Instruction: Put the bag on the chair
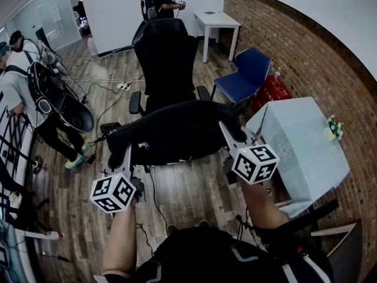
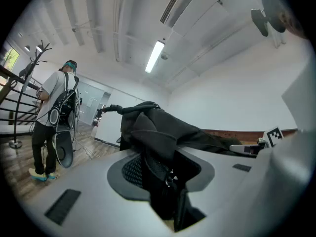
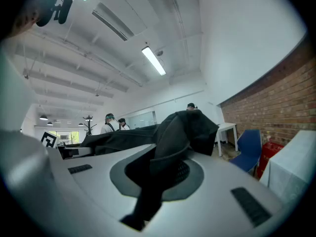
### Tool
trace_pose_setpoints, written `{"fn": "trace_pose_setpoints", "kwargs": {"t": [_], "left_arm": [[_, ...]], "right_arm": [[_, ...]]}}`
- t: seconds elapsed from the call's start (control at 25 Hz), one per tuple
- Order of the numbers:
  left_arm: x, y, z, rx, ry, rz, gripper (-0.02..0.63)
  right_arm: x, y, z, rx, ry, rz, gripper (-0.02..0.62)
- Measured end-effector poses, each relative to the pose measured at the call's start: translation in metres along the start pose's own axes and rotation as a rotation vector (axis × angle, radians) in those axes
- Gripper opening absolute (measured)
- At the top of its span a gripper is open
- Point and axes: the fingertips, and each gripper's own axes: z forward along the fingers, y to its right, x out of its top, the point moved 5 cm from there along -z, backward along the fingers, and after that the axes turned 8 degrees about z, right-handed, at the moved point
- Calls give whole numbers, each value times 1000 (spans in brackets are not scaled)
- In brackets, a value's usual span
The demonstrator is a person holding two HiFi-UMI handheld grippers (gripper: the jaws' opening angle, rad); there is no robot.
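Left gripper (image 2: 164, 177): jaws partly closed and clamped on a thick, bunched fold of the black bag (image 1: 177, 131); the fabric fills the gap between the pads and rises over them.

Right gripper (image 3: 159, 176): jaws nearly together, pinching a thinner fold of the same bag; a strip of fabric hangs down between the pads toward the camera.

Both grippers point level; each grips one end of the bag, the left gripper at the bag's left end, the right gripper at its right end.

Bag position: stretched sideways between the two grippers, clear of the floor, directly in front of the black office chair (image 1: 168, 58); in the head view it covers the seat area between the armrests; whether it touches the seat cannot be told.

Count: one bag; two grippers; two chairs, namely the black office chair and a blue chair (image 1: 244, 75) to its right by the brick wall; two tables, namely a white table (image 1: 218, 21) beyond the blue chair and a cloth-covered table (image 1: 306, 152) beside the right gripper.
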Motion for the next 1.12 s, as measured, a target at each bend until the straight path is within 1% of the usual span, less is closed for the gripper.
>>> {"fn": "trace_pose_setpoints", "kwargs": {"t": [0.72, 1.12], "left_arm": [[3, -12, 6, 6, -3, -5, 146], [6, -30, 7, -7, -11, -2, 146]], "right_arm": [[2, -5, 13, 22, 8, 4, 40], [-5, -17, 24, 3, 1, 17, 43]]}}
